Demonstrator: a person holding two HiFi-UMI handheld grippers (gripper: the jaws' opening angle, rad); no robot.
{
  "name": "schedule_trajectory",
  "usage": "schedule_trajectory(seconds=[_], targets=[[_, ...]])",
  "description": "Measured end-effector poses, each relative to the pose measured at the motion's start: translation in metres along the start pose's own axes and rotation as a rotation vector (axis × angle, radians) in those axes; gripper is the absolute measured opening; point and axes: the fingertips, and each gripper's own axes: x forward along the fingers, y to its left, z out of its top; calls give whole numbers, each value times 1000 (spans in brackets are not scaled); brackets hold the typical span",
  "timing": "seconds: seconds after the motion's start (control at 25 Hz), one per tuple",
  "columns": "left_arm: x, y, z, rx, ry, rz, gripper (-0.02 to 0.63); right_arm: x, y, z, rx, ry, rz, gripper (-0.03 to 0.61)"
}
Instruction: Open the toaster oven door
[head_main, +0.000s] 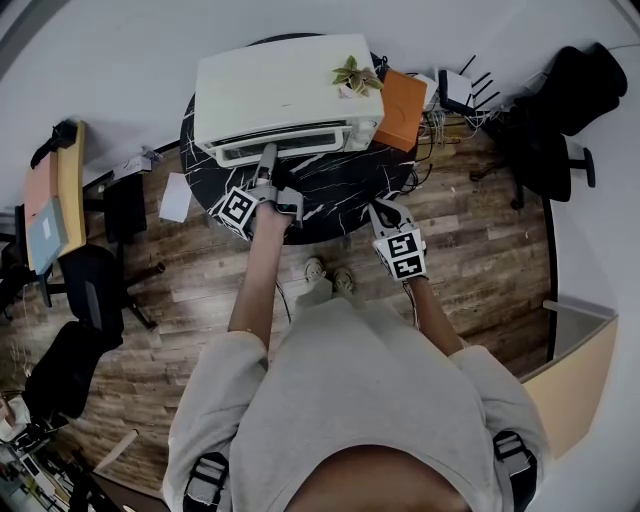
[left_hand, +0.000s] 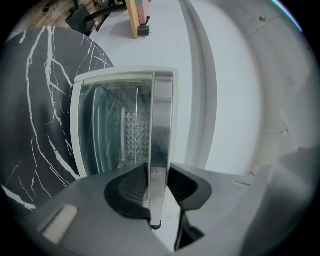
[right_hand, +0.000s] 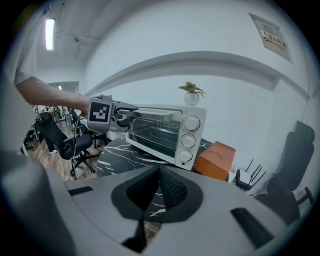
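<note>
The right tongs (head_main: 383, 210) (right_hand: 159, 176) are clenched on nothing at the near edge of the round, white-veined black marble table (head_main: 345, 188). The left tongs (head_main: 268, 160) (left_hand: 159, 182) are clamped on the smooth metal bar handle (left_hand: 162, 115) of the glass door (left_hand: 100, 137). The boxy white toaster oven (head_main: 280, 90) (right_hand: 167, 132) stands on the table's far side with a wire rack (left_hand: 131, 131) inside, a small potted plant (head_main: 353, 75) on its flat top and an orange box (head_main: 400, 108) just beside it.
</note>
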Motion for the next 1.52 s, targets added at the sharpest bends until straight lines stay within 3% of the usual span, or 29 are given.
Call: schedule_trajectory(seconds=[1.52], targets=[[-80,37,-24,-7,-58,79,111,-24,23,-21,-42,-10,85,14]])
